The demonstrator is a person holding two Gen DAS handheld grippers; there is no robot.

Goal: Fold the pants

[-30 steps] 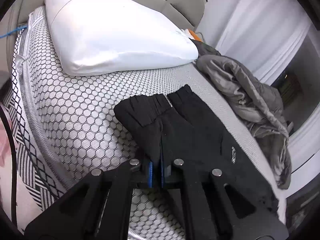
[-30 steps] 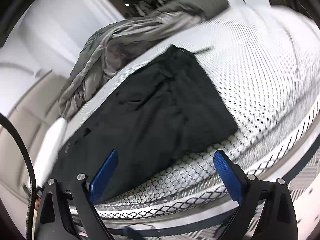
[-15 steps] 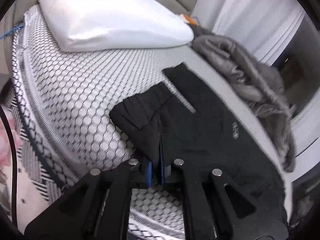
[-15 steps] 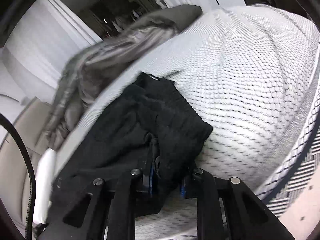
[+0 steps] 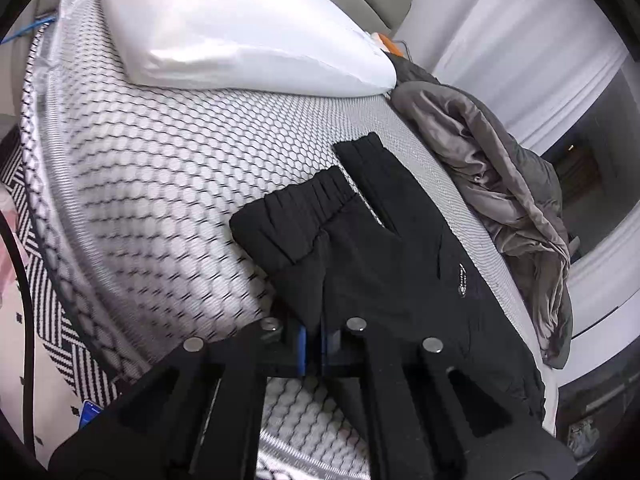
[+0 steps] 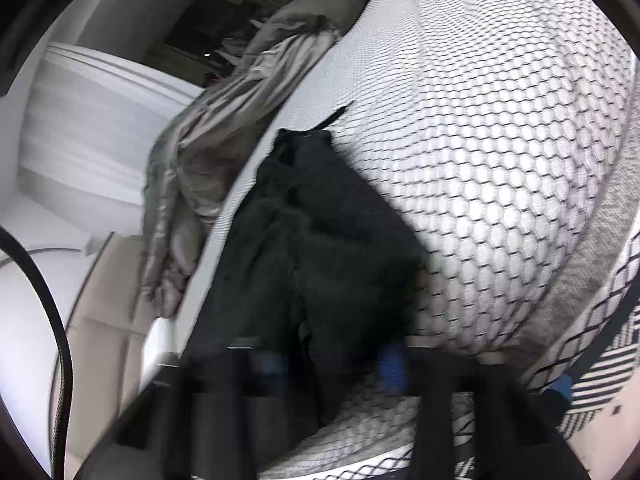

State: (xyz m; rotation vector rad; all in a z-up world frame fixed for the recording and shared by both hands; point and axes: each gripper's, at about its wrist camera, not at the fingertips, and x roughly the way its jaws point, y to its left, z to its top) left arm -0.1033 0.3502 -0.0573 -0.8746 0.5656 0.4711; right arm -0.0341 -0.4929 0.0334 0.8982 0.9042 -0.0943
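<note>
On the bed, your left gripper has its jaws clamped tight on a near fold of the black pants, and that view alone shows the white pillow at the far end. Your right gripper appears only in its own blurred view, jaws closing on a thick bunch of pants fabric. Both views catch the grey quilt just beyond the pants.
</note>
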